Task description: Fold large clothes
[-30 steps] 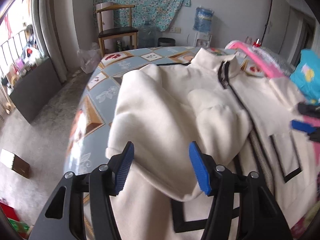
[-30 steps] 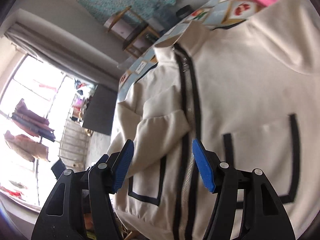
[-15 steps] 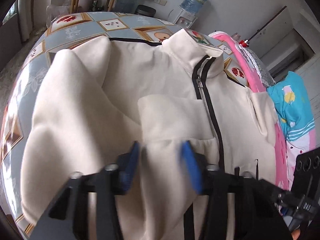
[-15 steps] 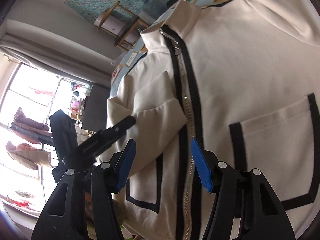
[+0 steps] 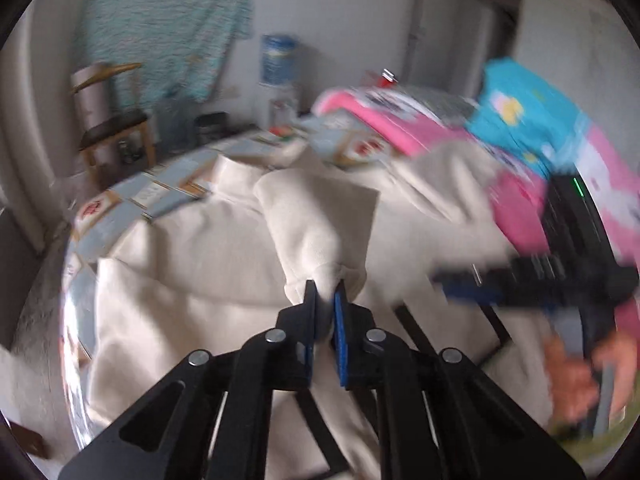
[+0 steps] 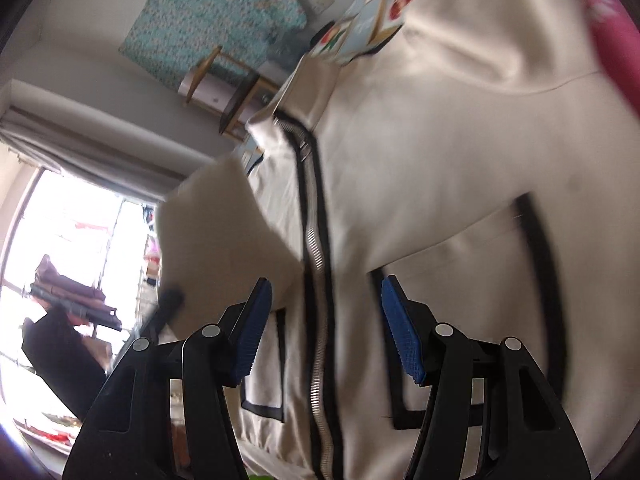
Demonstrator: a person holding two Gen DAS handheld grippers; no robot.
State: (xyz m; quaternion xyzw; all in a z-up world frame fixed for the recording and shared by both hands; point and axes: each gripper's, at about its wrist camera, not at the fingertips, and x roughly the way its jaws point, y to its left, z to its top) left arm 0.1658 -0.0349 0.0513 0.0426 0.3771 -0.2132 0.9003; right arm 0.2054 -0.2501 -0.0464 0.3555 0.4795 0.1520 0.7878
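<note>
Sleeve cuff caught
The left gripper [image 5: 325, 300], wide apart a second ago, is closing on the jacket's [image 6: 440, 140] sleeve cuff [image 5: 336, 272]; the right gripper [image 6: 324, 320] hangs open above the zip [image 6: 316, 240].

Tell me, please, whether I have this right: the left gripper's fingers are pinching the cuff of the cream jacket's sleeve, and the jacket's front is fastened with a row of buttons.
Not quite. The cream jacket fastens with a black-edged metal zipper, not buttons; the right wrist view shows it. The rest holds: the left gripper, its jaws closing, pinches the sleeve cuff.
</note>
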